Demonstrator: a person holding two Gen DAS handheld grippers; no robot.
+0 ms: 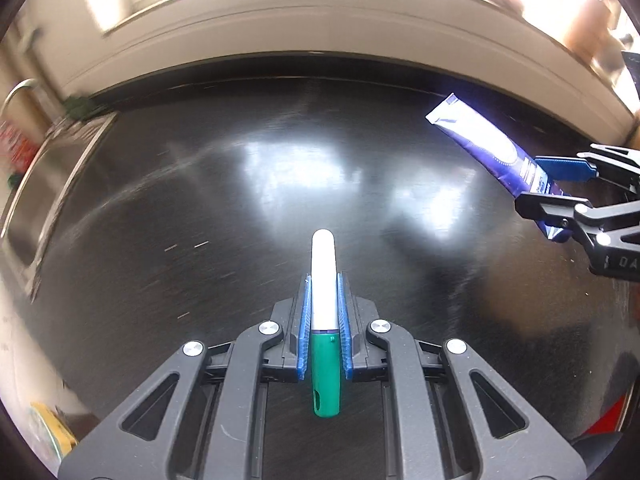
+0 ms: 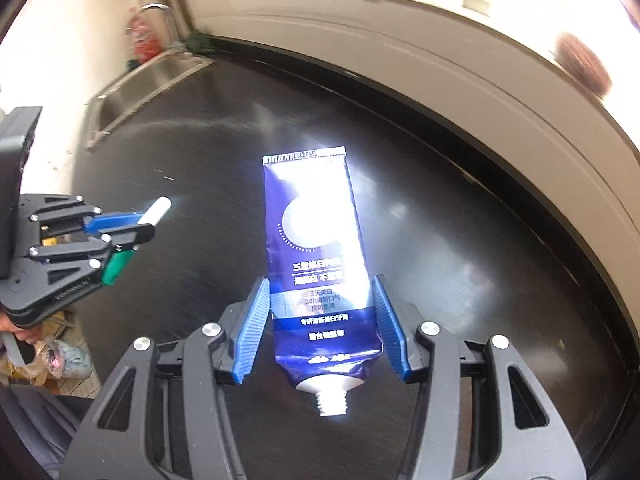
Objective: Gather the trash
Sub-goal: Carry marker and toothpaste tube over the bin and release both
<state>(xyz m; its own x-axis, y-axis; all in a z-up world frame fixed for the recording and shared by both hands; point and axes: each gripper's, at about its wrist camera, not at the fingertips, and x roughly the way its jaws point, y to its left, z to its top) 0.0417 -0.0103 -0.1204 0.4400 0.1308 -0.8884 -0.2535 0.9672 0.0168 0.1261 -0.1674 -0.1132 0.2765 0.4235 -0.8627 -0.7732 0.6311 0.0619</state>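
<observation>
My left gripper (image 1: 324,280) is shut on a marker (image 1: 323,264) with a white barrel and a green cap. The barrel sticks out forward past the blue pads, and the cap points back toward the camera. The right gripper (image 2: 320,282) is shut on a blue toothpaste tube (image 2: 316,220), its pads pressing the tube's two side edges. The crimped end faces away and the uncapped threaded neck faces the camera. Both are held above the dark counter (image 1: 200,200). Each view shows the other gripper: the right gripper (image 1: 532,182) with the tube (image 1: 480,140), and the left gripper (image 2: 142,226) with the marker (image 2: 158,210).
A steel sink (image 2: 132,88) with a curved faucet (image 2: 160,12) is set into the counter's far left end, and a red item (image 2: 142,40) stands behind it. A pale wall ledge runs along the back under a bright window. A crumpled bag (image 2: 60,356) lies on the floor at lower left.
</observation>
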